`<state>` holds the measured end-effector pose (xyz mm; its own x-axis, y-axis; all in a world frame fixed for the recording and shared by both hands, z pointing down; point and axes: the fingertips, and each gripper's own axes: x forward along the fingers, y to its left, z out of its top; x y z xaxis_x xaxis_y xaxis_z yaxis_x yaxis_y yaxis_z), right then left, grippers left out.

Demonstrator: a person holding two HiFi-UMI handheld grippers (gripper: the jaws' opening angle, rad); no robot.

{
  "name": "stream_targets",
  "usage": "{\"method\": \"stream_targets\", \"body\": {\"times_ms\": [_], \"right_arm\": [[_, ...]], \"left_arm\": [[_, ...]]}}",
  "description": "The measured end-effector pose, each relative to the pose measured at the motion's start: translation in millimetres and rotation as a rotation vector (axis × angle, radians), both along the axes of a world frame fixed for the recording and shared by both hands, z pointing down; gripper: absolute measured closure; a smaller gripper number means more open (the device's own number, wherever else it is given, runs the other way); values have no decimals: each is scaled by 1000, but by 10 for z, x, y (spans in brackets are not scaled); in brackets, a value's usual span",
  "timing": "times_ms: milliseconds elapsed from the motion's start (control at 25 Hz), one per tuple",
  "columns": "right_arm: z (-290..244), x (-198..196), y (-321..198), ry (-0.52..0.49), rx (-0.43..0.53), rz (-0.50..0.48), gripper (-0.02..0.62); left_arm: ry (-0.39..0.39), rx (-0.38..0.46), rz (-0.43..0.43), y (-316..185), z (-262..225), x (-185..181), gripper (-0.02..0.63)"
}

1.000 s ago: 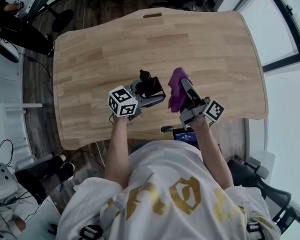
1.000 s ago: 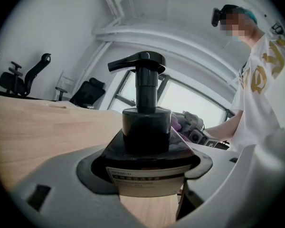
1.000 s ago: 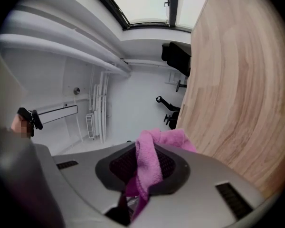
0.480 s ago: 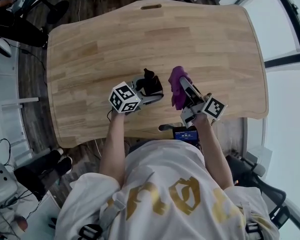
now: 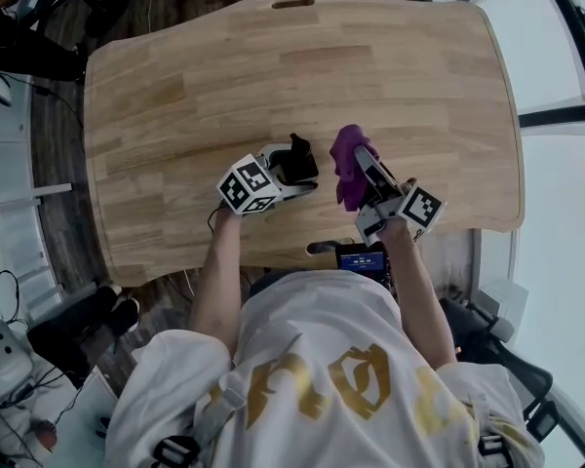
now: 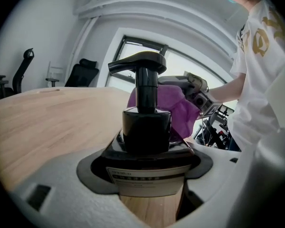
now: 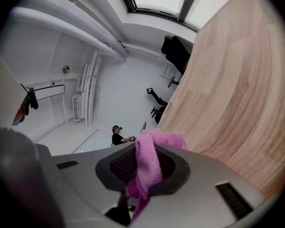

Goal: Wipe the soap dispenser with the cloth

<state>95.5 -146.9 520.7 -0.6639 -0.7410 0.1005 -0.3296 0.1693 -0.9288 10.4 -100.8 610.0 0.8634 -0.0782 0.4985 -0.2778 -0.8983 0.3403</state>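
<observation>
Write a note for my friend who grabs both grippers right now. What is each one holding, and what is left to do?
Left hand-held gripper: shut on the black pump soap dispenser, holding it upright over the light wooden table.
Right hand-held gripper: shut on the purple fluffy cloth, which bunches out past the jaws.
Where things are: the cloth hangs just to the right of the dispenser, near its pump. Whether they touch is not clear.
Done: both things are gripped and brought close together.
Left: rub the cloth over the dispenser's pump and body. The pictures cannot show how much wiping has happened.
</observation>
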Motion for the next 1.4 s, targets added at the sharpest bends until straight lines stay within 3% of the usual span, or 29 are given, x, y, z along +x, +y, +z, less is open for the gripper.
{"method": "stream_targets", "body": {"times_ms": [360, 880, 1400], "right_arm": [[42, -30, 15, -2, -8, -10, 545], [-4, -4, 37, -63, 7, -20, 545], [-37, 6, 56, -49, 4, -20, 545]], "left_arm": [[-100, 59, 56, 76, 179, 4, 249], [-94, 113, 27, 65, 235, 37, 247], [-176, 146, 93, 154, 356, 14, 247]]}}
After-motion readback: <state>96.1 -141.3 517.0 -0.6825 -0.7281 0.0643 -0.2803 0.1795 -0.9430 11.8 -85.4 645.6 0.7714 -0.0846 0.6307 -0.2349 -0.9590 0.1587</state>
